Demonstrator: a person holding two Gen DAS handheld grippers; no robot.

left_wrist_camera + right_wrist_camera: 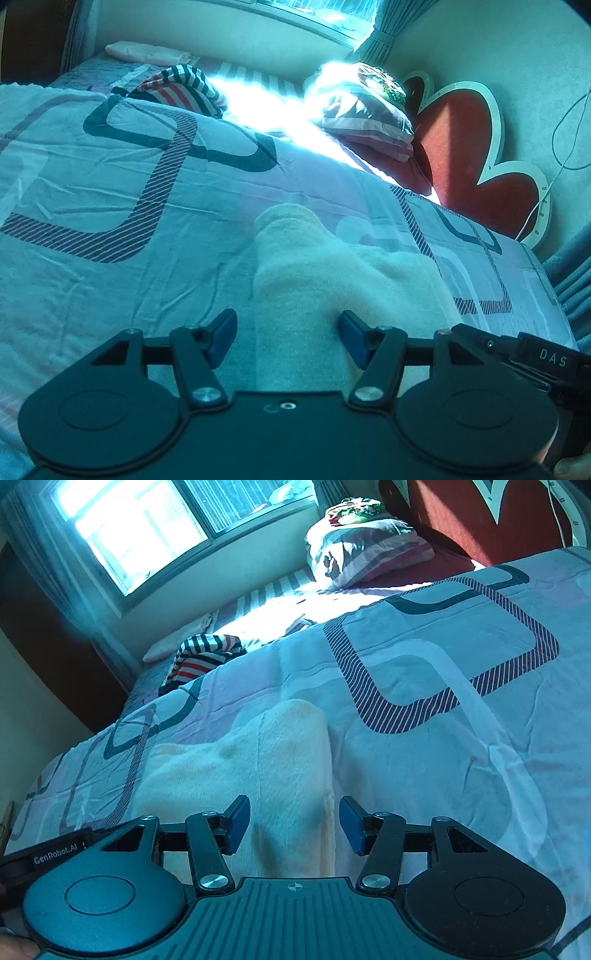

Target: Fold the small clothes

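A cream fluffy garment [314, 266] lies folded lengthwise on the patterned bedspread [110, 192]. My left gripper [288, 338] hovers over its near end, open, and the blue pads [221, 339] stand apart from the cloth. In the right wrist view the same garment [258, 760] stretches away from me, with its long folded edge running down the middle. My right gripper [294, 823] is open above that edge, and nothing is pinched between its pads [352, 825].
A striped red, white and dark garment [184, 88] [203, 657] lies bunched at the far side of the bed. Pillows [365, 110] [362, 550] are stacked by a red heart-shaped headboard [461, 147]. A bright window [129, 528] is behind. A pale pink folded item [140, 51] lies by the wall.
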